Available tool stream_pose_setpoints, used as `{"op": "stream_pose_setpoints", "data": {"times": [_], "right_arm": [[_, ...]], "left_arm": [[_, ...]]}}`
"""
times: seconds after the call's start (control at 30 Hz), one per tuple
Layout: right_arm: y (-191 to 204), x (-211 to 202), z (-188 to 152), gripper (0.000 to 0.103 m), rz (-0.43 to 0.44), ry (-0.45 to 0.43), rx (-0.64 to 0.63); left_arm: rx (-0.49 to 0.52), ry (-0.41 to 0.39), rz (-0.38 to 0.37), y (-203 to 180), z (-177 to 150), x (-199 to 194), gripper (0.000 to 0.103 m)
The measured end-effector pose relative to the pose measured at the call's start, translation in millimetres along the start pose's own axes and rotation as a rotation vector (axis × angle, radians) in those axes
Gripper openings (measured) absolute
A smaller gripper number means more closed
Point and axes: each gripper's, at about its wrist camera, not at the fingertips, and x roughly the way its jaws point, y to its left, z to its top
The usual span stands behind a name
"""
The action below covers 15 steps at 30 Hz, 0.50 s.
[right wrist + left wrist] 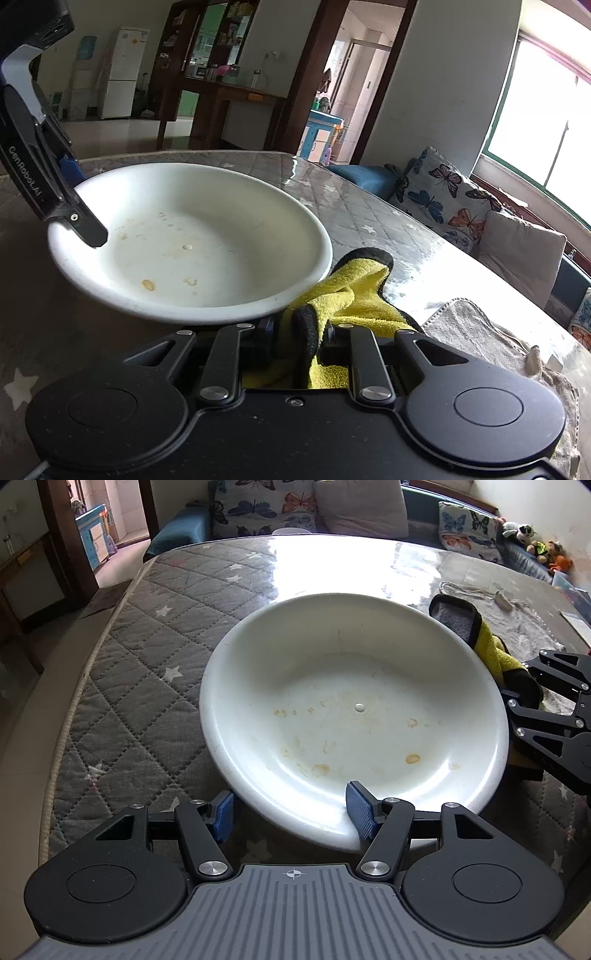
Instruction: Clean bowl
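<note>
At the left, a grey quilted table cover (140, 686) printed with white stars is seen under a clear glossy sheet. On it, at the centre, a wide white bowl (354, 709) is set, its floor marked with small orange-brown stains (412, 758). The near rim of the bowl is straddled by the left gripper (291, 814): one blue pad (360, 814) is placed inside the bowl against the wall, the other (223, 818) outside, low beside the rim, with a gap showing, so the jaws are held apart and nothing is pinched. Whether the inner pad presses on the wall cannot be told. To the right, just beside the bowl's rim, a yellow microfibre cloth with a dark edge (343, 291) is clamped in the right gripper (299, 339), whose jaws are clenched on a bunched fold. Further right, a grey towel (476, 328) is laid on the table. Butterfly-print cushions (439, 195) are seen on a sofa behind.
</note>
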Motion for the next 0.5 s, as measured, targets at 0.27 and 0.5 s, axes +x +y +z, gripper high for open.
{"op": "stream_pose_setpoints", "data": {"times": [0.27, 0.5], "right_arm": [[-5.4, -5.1, 3.8, 0.022, -0.039, 0.0, 0.008], [-7.5, -8.0, 4.9, 0.022, -0.058, 0.0, 0.006]], "left_arm": [[-0.037, -0.014, 0.002, 13.3, -1.0, -6.6, 0.064], [-0.058, -0.028, 0.021, 22.9, 1.9, -11.6, 0.064]]}}
